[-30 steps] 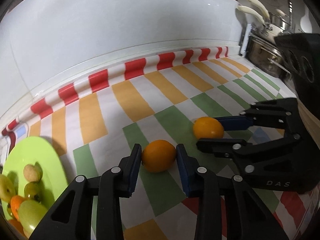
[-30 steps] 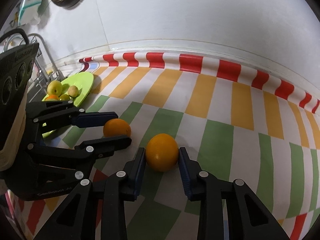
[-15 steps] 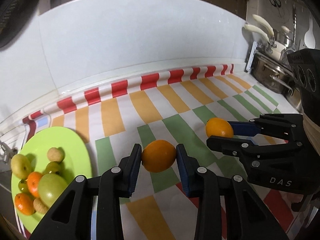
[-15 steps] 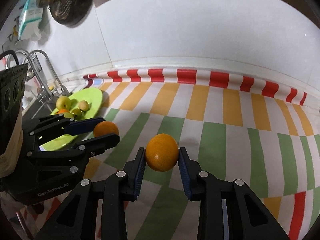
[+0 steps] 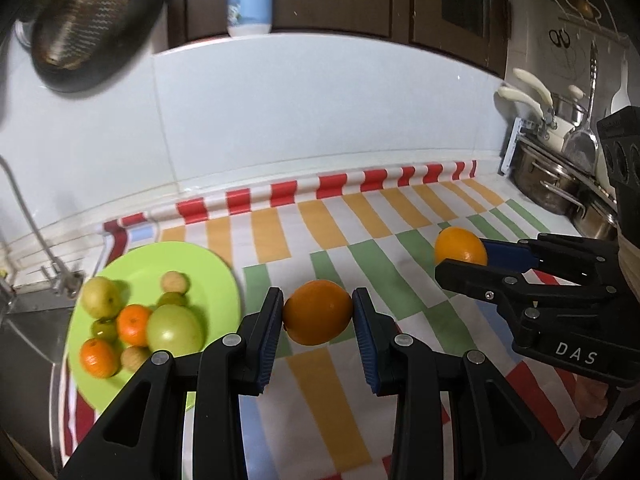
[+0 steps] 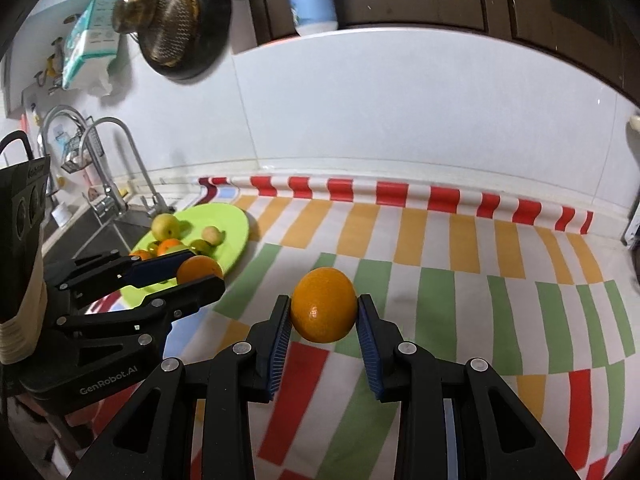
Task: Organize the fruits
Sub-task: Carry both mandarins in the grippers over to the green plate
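Note:
My left gripper [image 5: 317, 320] is shut on an orange [image 5: 318, 312] and holds it above the striped cloth, just right of the green plate [image 5: 208, 268]. The plate carries several fruits: green apples, small oranges and pale round ones. My right gripper [image 6: 323, 316] is shut on a second orange [image 6: 323, 305], also held above the cloth. In the left wrist view the right gripper [image 5: 460, 258] with its orange [image 5: 460, 246] is to the right. In the right wrist view the left gripper [image 6: 200, 274] with its orange [image 6: 199, 269] hangs over the plate's [image 6: 228, 228] near edge.
The counter is covered by a striped cloth [image 5: 340, 220] against a white tiled wall. A sink with taps [image 6: 104, 168] lies left of the plate. Steel pots [image 5: 548, 184] stand at the right end. A pan [image 6: 180, 32] hangs on the wall above.
Both grippers have lifted their oranges off the cloth and risen. The left one has moved toward the green plate, which shows more fully now.

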Demonstrator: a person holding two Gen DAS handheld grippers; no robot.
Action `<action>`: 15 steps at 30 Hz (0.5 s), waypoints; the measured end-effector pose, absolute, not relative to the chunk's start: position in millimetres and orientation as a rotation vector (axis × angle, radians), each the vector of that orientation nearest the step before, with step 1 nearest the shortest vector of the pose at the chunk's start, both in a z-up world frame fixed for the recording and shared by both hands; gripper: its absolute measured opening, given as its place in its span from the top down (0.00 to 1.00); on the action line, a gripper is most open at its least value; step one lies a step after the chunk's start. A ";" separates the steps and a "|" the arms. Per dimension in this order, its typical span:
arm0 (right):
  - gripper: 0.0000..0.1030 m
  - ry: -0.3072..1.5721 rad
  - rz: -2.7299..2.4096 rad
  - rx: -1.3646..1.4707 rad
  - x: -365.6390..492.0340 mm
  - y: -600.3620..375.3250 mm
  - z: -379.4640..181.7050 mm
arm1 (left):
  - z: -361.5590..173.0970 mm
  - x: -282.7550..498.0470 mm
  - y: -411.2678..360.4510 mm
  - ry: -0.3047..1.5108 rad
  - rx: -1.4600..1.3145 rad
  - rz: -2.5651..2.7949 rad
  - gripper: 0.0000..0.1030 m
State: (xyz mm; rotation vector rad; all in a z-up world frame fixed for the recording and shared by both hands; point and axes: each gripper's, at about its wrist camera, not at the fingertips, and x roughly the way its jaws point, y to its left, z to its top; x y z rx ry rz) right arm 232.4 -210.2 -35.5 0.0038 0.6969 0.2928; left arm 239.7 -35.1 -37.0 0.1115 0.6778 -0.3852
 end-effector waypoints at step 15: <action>0.67 0.640 0.359 -0.010 196.2 -171.4 -9.0 | -2.0 187.2 5.9 0.606 0.081 -0.300 0.66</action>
